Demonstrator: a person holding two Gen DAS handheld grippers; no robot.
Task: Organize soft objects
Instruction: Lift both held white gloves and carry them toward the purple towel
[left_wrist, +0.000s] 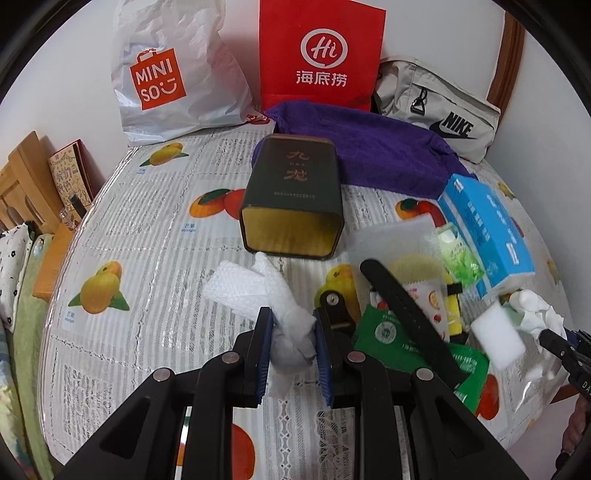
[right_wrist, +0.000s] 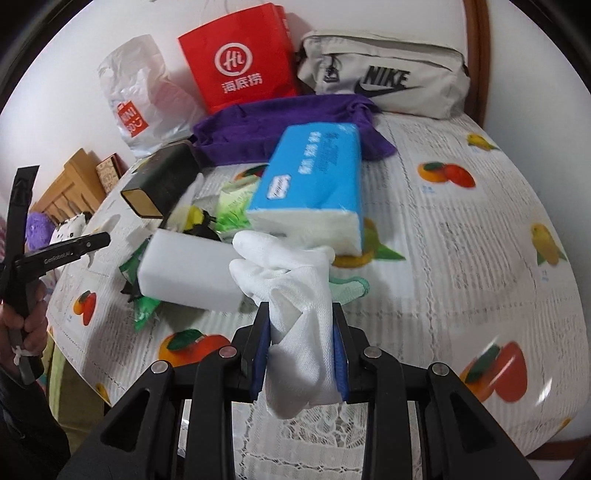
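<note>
both grippers loaded, clutter close by

left to right across the table (left_wrist: 155, 229): left gripper (left_wrist: 293, 332) has its fingers clamped on a crumpled white cloth (left_wrist: 273, 299), whose free end trails on the tabletop just short of the open mouth of the dark tin (left_wrist: 295, 195) lying on its side. risk: the trailing end drags or snags on the tin's rim and pulls out of the pinch.

right gripper (right_wrist: 301, 332) has its fingers pressed on a white glove (right_wrist: 291, 280), glove fingers flopping forward against the white foam block (right_wrist: 192, 273) and the blue tissue pack (right_wrist: 314, 177). risk: swinging it could nudge the block or catch the green-edged item under it; the glove is limp and may slip.

count: grippers two, white cloth one, white glove one, tin one, foam block one, tissue pack one, purple towel (left_wrist: 369, 147) one, bags at the back three. small green packets in the pile: too jumbled to count.
</note>
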